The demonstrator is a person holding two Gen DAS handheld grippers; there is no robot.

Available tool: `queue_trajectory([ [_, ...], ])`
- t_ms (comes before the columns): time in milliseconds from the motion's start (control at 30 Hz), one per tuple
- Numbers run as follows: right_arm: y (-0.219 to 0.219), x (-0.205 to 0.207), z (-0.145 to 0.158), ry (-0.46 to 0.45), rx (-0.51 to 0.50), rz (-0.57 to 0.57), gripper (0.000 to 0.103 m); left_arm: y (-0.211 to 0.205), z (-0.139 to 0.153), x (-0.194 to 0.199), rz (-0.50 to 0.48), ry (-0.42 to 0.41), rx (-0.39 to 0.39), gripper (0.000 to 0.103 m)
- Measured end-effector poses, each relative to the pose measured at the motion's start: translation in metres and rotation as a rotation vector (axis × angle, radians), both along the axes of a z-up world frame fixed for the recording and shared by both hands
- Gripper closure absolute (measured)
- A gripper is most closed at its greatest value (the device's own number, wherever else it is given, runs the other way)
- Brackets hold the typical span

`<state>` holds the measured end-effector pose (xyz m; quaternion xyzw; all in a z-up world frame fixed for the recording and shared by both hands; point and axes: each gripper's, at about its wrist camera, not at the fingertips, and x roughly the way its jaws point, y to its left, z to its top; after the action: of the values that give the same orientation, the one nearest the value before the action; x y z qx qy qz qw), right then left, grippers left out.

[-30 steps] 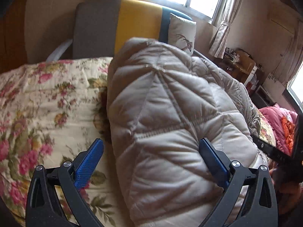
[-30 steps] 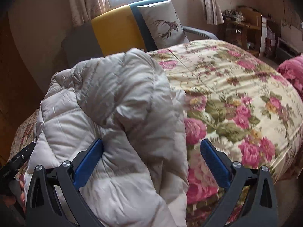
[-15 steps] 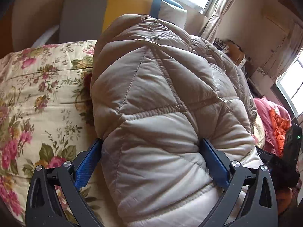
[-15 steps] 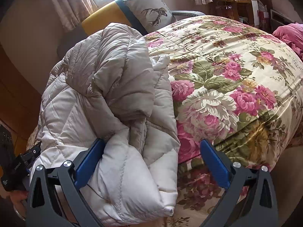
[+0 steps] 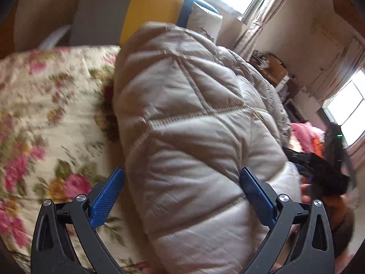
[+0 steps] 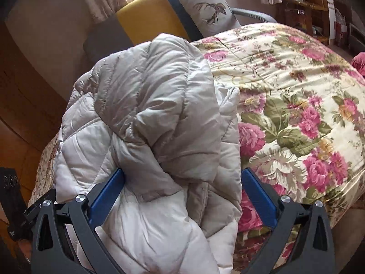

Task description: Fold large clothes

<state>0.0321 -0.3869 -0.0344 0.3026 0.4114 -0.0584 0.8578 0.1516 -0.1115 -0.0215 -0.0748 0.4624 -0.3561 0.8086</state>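
Both claws (image 5: pixel 181 195) back from jacket (image 5: pixel 194 118)

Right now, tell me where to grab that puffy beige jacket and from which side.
Grip the down jacket at its loose near hem, coming in from the bed's near edge with the right tool: there the padding thins into a layered edge, whereas the bulging middle looks too thick.

No words or numbers can be read here. The pillow (image 6: pixel 208 11) has a drawing of a deer's antlers, not letters. The box on the shelf (image 6: pixel 332 18) has red marks, too small to read.
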Motion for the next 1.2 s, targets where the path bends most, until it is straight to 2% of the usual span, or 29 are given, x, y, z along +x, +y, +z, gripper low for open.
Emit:
queue_trajectory([
  [67,-0.006,-0.003,-0.013,-0.007,0.079,-0.003,0.002,0.001,-0.007,0.002,-0.010,0.057,-0.029,0.003],
  [200,-0.015,-0.012,-0.029,-0.014,0.195,0.009,0.002,-0.002,-0.014,0.002,-0.039,0.090,-0.032,0.003],
  [333,-0.015,-0.011,-0.031,-0.016,0.185,0.048,0.002,-0.005,-0.018,0.005,-0.059,0.099,-0.011,0.003],
  [800,-0.022,-0.017,-0.036,-0.071,0.213,0.081,0.002,-0.022,-0.007,-0.004,0.002,0.072,0.079,0.003],
  [1200,-0.021,0.002,-0.033,-0.001,0.236,0.096,0.002,-0.016,-0.009,-0.015,0.004,0.054,0.090,0.003],
])
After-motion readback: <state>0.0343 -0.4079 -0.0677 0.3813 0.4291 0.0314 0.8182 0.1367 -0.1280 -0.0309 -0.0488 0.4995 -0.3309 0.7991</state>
